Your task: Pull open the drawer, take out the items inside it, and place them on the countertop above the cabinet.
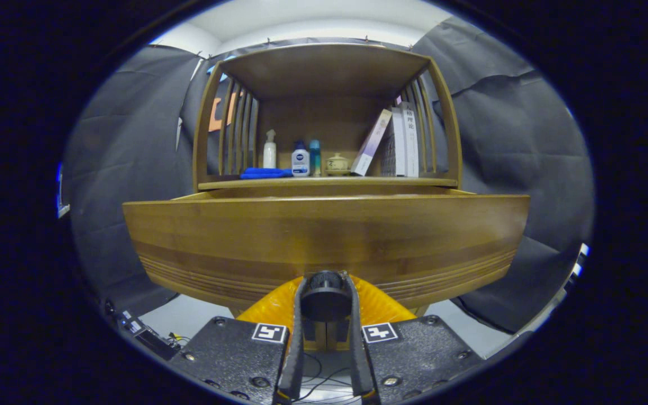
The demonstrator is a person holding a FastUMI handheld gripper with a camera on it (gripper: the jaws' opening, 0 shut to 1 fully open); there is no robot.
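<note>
Held the drawer (324, 236) knob (325, 297) tight in the tool (326, 292), drawer already partly out, probably needing more pull before reaching inside for things.

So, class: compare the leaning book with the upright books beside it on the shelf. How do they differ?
The leaning book tilts with its top toward the upright books; those stand vertical against the side slats. The leaning one shows a pale lilac cover, the upright ones white spines. All share the shelf above the drawer front.
</note>
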